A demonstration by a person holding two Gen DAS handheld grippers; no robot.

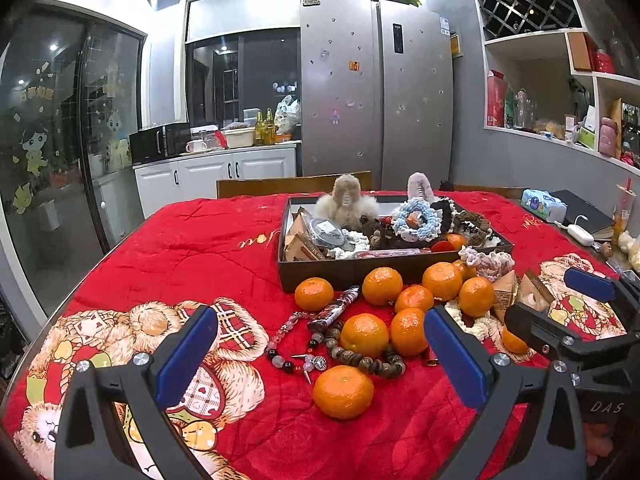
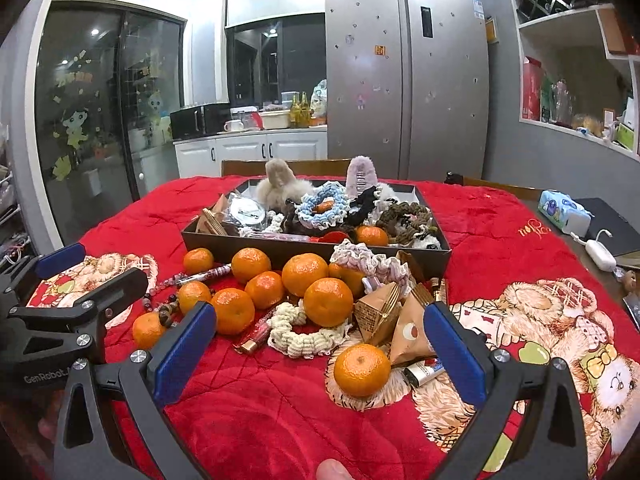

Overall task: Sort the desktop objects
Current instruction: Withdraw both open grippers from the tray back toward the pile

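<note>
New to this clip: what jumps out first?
A heap of mandarins on the red blanket, just in front of a dark tray crammed with scrunchies and fluffy clips. Both grippers, left and right, hang open and empty over the near edge.

Blanket: bright red, printed with tan teddy bears in plaid and gold lettering.
Tangerines: glossy orange, one near, the rest clustered farther off.
Box: dark brown walls.
Scrunchies: cream near; pink-and-white by the box; light blue and olive-brown in the box.
Bracelets: brown wooden beads; a second of clear, pink and black beads.
Paper packets: tan, one with a white circle.
Lighter: white with blue and red.
Gripper pads: blue on black frames.
Fridge, far: silver-grey.
</note>
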